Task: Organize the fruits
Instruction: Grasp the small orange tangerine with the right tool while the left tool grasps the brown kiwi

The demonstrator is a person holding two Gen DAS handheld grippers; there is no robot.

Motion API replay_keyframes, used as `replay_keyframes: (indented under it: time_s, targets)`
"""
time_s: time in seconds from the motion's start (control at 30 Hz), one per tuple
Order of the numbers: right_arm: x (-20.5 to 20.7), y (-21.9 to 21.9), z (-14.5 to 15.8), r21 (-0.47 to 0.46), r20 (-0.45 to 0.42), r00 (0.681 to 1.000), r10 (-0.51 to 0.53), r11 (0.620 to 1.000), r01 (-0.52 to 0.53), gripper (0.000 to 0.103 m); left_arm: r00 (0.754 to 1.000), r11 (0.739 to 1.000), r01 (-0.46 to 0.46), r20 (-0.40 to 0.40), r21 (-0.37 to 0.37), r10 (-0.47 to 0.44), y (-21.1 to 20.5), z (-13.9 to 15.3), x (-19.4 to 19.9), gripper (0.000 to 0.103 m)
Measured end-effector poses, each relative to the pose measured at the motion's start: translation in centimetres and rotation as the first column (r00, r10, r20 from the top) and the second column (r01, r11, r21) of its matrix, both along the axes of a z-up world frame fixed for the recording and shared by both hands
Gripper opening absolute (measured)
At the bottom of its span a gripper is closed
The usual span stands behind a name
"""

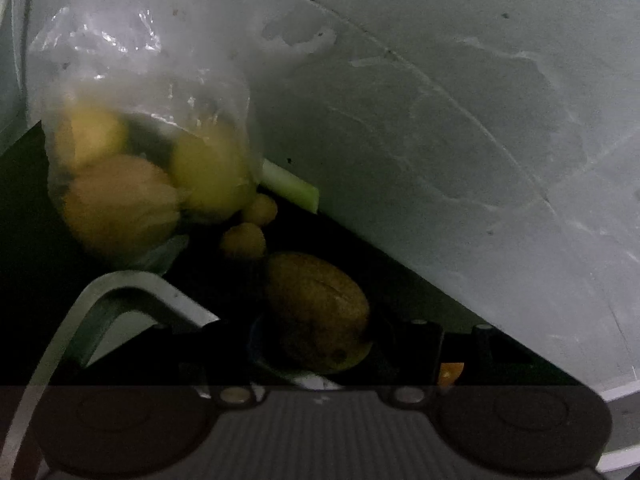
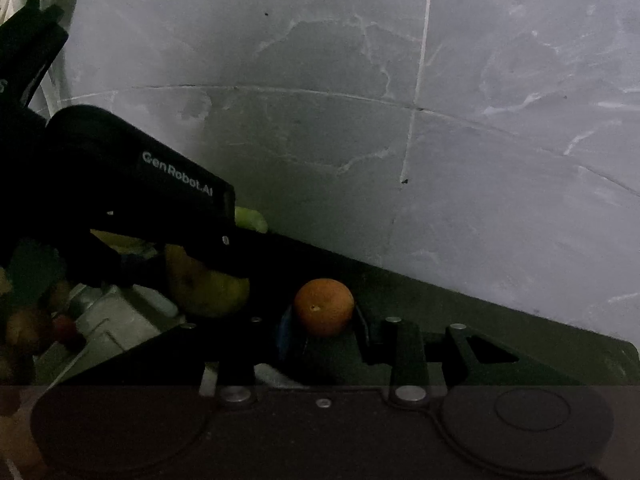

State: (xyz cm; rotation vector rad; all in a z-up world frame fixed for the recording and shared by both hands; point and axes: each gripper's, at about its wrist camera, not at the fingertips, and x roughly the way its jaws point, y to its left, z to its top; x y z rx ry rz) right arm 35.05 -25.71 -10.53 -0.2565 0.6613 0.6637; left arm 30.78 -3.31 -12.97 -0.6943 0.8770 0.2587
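In the left wrist view, a yellow-brown speckled fruit [image 1: 316, 312] sits between the dark fingers of my left gripper [image 1: 320, 336], which is shut on it. The right wrist view shows that same black left gripper [image 2: 160, 184] with the yellow-green fruit [image 2: 208, 284] under its tip. A small orange [image 2: 324, 306] is held in my right gripper [image 2: 324, 330], shut on it between a blue-padded finger [image 2: 286, 336] and a black one. Both grippers hover over a dark surface [image 2: 480, 312].
A clear plastic bag [image 1: 140, 184] with several yellow fruits hangs at the left. Two small orange fruits [image 1: 244, 240] and a pale green stalk [image 1: 288, 186] lie behind it. A bent metal bar [image 1: 120, 292] is near. A grey tiled wall [image 2: 360, 120] stands close behind. More small fruits [image 2: 24, 328] lie at the lower left.
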Motion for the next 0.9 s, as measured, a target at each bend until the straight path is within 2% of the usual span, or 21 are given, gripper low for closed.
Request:
replay_keyframes:
  time_s: [0.47, 0.9]
  targets:
    - [-5.8, -1.4, 0.1, -0.029, -0.019, 0.999, -0.051, 0.998, 0.05, 0.035, 0.994, 0.994, 0.11, -0.009, 0.017, -0.11, -1.9, 3.4, -5.3, 0.06]
    - [-9.9, -0.9, -1.0, -0.073, -0.06, 0.997, -0.049, 0.996, 0.044, 0.035, 0.978, 0.979, 0.205, -0.047, 0.01, -0.204, -2.2, 3.5, -9.2, 0.06]
